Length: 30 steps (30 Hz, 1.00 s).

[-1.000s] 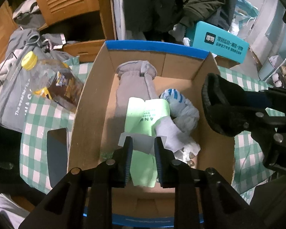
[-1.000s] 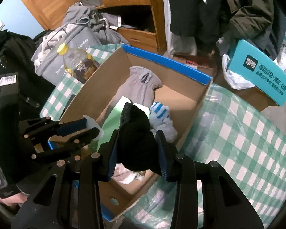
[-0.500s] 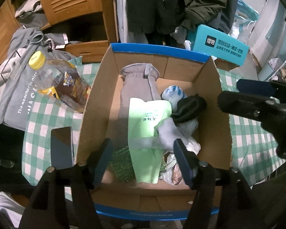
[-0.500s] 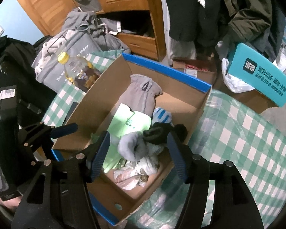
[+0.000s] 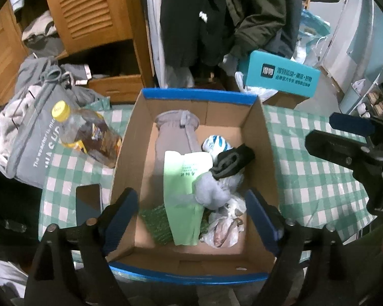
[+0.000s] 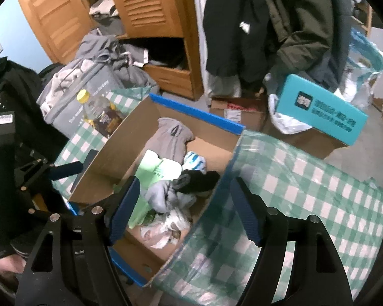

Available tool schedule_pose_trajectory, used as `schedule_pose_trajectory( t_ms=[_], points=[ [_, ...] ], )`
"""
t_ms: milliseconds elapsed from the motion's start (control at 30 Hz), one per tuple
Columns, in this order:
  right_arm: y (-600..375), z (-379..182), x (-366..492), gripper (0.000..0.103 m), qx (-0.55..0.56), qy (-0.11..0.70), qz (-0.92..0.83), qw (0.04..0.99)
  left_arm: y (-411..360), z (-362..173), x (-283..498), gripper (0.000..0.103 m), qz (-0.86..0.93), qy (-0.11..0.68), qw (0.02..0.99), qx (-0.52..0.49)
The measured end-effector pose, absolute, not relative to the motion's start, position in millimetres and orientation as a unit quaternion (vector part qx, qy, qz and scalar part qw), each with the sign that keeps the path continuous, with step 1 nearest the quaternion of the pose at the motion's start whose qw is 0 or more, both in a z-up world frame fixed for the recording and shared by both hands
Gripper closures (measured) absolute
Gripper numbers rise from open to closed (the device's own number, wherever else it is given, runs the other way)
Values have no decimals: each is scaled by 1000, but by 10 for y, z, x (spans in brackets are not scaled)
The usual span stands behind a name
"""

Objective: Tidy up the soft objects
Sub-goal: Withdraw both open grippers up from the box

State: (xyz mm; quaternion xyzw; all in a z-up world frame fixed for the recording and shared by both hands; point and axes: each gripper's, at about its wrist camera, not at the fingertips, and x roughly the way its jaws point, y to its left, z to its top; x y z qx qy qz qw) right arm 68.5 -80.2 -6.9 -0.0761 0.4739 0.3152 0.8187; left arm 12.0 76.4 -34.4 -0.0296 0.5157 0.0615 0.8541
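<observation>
Opening both the left gripper (image 5: 191, 205) and right gripper (image 6: 183, 210), jaws spreading empty above the cardboard box (image 5: 200, 97); lifting straight clear, avoiding snagging the black sock (image 5: 231, 162) resting on the grey sock (image 5: 209, 191) and green packet (image 5: 181, 191). Struggling to identify the crumpled plastic bag's (image 5: 224, 229) contents.

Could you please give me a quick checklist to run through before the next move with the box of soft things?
1. Left tool empty, jaws opening: ok.
2. Right tool empty, jaws opening: ok.
3. Black sock inside box, on top of the pile: ok.
4. Grey sock inside box: ok.
5. Soft things left on tablecloth: cannot tell.
6. Bottle leaning by the box wall, outside it: ok.
</observation>
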Motion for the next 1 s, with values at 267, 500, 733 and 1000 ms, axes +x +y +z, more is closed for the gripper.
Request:
schedule_pose_trajectory(
  t_ms=[267,500,733,1000],
  points=[
    [-1123,84,576,28,-72,453,291,839,662,-205,103,12,58,508,859,-33],
    [-1383,194,485,28,-76,427,267,861,588,-70,55,7,68,492,867,-29],
    [-1551,248,459,28,-79,409,248,875,492,84,26,7,68,473,878,-26],
    [-1689,261,461,28,-62,403,235,882,344,171,20,7,66,456,887,-10]
  ],
)
